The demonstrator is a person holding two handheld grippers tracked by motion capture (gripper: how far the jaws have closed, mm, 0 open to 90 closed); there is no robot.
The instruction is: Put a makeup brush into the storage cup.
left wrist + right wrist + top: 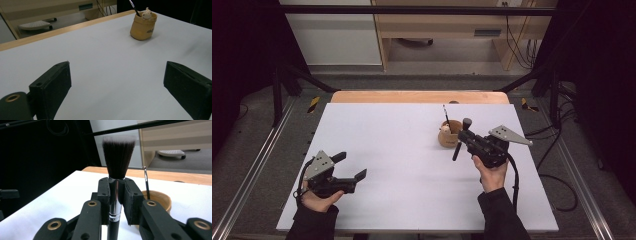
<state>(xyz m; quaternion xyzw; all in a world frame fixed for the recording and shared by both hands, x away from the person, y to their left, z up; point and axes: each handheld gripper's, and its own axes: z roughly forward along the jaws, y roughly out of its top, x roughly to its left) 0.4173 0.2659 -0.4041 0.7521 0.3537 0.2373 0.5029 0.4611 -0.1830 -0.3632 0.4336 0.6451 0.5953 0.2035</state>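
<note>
Right gripper (116,202): jaws clamped on one makeup brush (117,170), bristles up.
Left gripper (117,87): jaws spread wide, nothing between them, near table's (402,150) front left corner.
Wooden cup (450,134): one, toward the far right edge, containing one thin brush (445,116).

1. One white rectangular table top (412,165) with a pale wooden strip along its far edge.
2. One small round tan wooden cup (450,135) standing on the table.
3. One thin dark stick-like tool (445,116) standing upright in the cup; what kind it is cannot be told.
4. One small whitish figure-like lump (147,13) poking out of the cup's mouth.
5. One makeup brush with dark bristles, a shiny silver ferrule and a black handle (116,182).
6. Two black hand-held two-jaw grippers: the left gripper (351,166) and the right gripper (462,136).
7. Two hands, one on each gripper.
</note>
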